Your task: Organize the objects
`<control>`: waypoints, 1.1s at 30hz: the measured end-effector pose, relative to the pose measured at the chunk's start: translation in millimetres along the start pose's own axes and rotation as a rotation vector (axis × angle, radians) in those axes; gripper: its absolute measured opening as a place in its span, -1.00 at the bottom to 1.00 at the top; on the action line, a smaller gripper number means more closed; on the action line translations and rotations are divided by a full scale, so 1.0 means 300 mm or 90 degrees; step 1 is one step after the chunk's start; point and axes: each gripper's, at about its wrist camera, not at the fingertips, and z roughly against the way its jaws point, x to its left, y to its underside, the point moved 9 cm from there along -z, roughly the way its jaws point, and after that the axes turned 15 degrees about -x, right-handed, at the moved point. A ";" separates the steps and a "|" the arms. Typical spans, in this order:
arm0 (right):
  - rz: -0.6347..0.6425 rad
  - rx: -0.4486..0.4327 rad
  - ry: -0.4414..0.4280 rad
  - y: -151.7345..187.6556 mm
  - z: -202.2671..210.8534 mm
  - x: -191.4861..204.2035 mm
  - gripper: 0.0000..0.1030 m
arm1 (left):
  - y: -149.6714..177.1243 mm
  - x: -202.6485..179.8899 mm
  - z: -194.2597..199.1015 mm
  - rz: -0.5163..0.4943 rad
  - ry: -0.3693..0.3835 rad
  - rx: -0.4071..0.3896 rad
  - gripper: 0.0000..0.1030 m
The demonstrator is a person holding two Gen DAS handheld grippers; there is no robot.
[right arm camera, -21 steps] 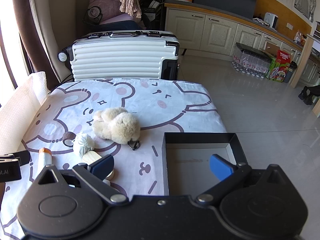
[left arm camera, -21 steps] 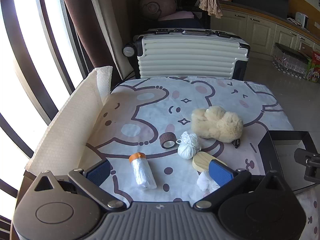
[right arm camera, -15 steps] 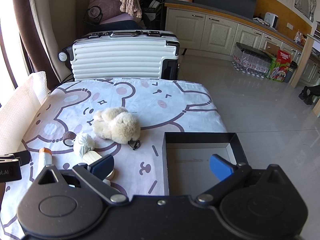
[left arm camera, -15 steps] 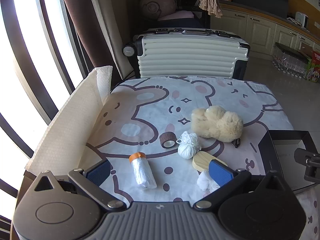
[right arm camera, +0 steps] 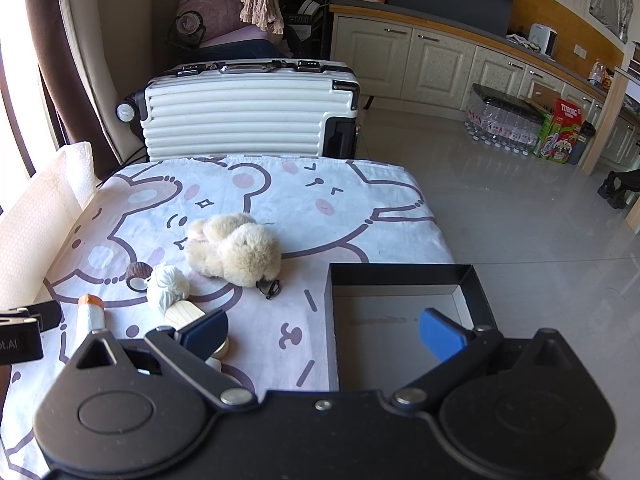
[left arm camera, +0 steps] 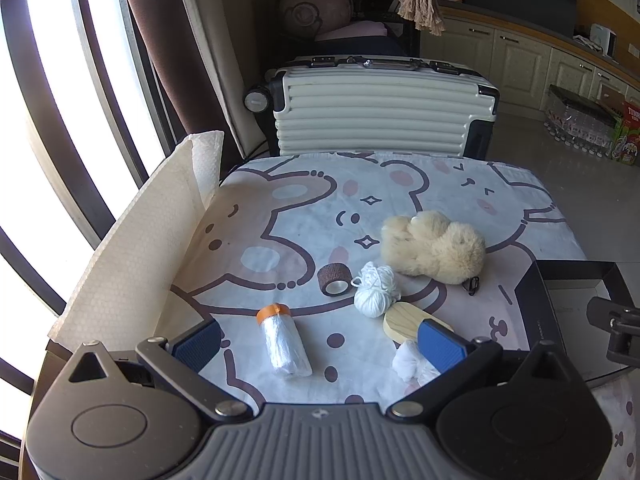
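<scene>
On the bear-print cloth lie a cream plush toy (left arm camera: 434, 246), a white yarn ball (left arm camera: 375, 295), a brown tape roll (left arm camera: 334, 280), a plastic-wrapped roll with an orange cap (left arm camera: 283, 340), a wooden oval piece (left arm camera: 404, 322) and a white crumpled wad (left arm camera: 410, 364). An empty black box (right arm camera: 394, 324) sits at the table's right. My left gripper (left arm camera: 320, 346) is open and empty, held above the near edge with the wrapped roll between its fingers' line. My right gripper (right arm camera: 322, 332) is open and empty, above the box's left wall. The plush (right arm camera: 234, 248) and yarn (right arm camera: 168, 286) also show in the right wrist view.
A white foam sheet (left arm camera: 132, 248) stands along the table's left edge by the window. A white suitcase (left arm camera: 380, 108) stands behind the table. Tiled floor (right arm camera: 520, 220) lies to the right, with cabinets and bottle packs beyond.
</scene>
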 end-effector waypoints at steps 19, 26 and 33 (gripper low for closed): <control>-0.032 0.019 0.063 0.007 0.004 -0.024 1.00 | 0.001 -0.039 0.002 -0.027 0.077 -0.006 1.00; -0.044 0.027 0.088 0.008 0.007 -0.034 1.00 | -0.001 -0.047 0.002 -0.036 0.100 -0.008 1.00; -0.052 0.034 0.109 0.010 0.007 -0.047 1.00 | -0.002 -0.056 0.003 -0.046 0.125 -0.010 1.00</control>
